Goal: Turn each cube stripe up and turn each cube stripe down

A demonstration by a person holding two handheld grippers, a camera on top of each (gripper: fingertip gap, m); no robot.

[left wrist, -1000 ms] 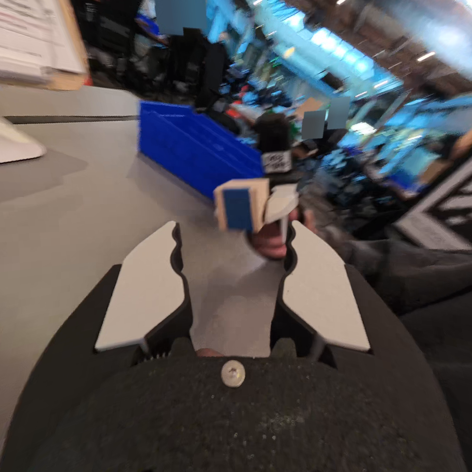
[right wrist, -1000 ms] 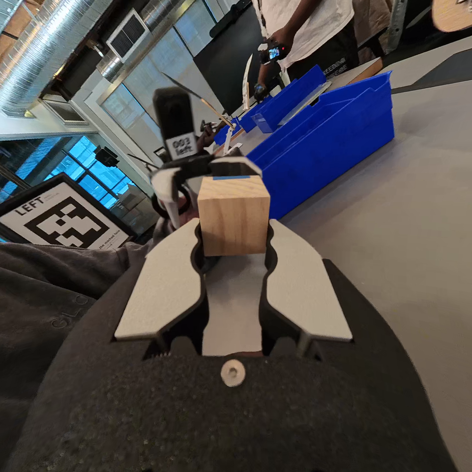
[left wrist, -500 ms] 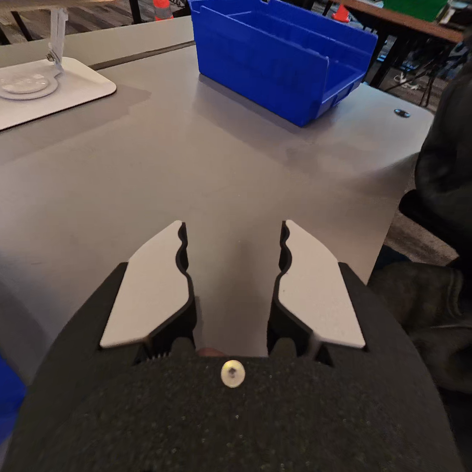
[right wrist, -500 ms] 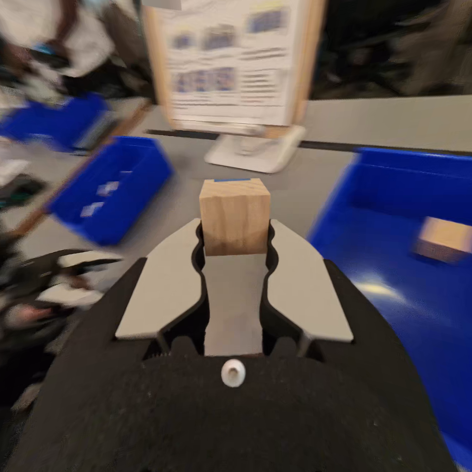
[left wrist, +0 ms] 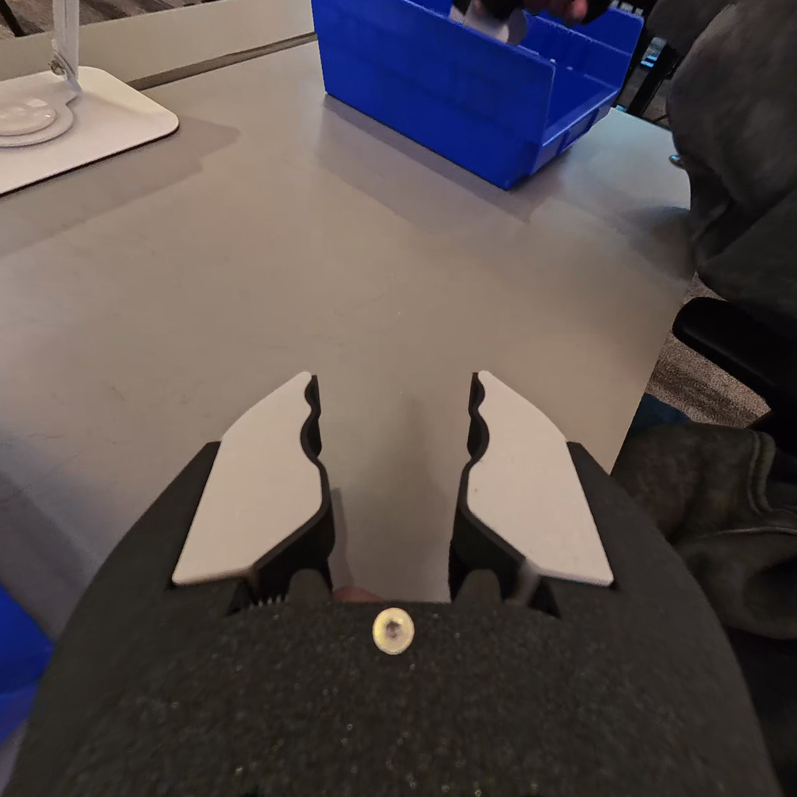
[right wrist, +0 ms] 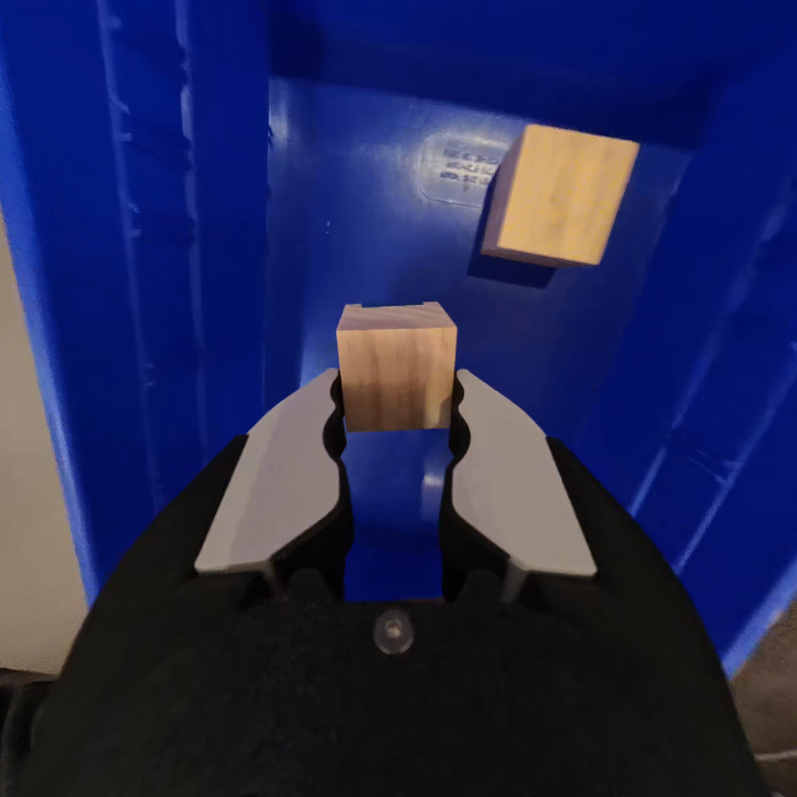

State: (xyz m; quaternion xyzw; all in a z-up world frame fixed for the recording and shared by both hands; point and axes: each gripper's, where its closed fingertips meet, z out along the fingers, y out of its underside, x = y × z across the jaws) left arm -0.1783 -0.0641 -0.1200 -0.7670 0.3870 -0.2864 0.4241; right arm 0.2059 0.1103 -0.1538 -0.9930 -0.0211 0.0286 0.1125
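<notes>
**A:** What does the left wrist view show?

**B:** The left gripper (left wrist: 394,379), black with pale grey finger plates, stands wide apart with nothing between its jaws, over a bare grey table (left wrist: 302,267). Far ahead sits a deep blue plastic bin (left wrist: 453,90); a white flat stand base (left wrist: 86,116) lies at the far left. A dark sleeve (left wrist: 742,151) fills the right edge. No cube shows here.

**A:** And the right wrist view?

**B:** The right gripper (right wrist: 396,379) points down into the blue bin (right wrist: 151,258) and clamps a plain wooden cube (right wrist: 396,371) between its fingertips, which press on the cube's left and right faces. A thin blue stripe edges the cube's far face, turned away from the camera. A second wooden cube (right wrist: 560,198) lies on the bin floor beyond and to the right, well apart, no stripe visible on it.
</notes>
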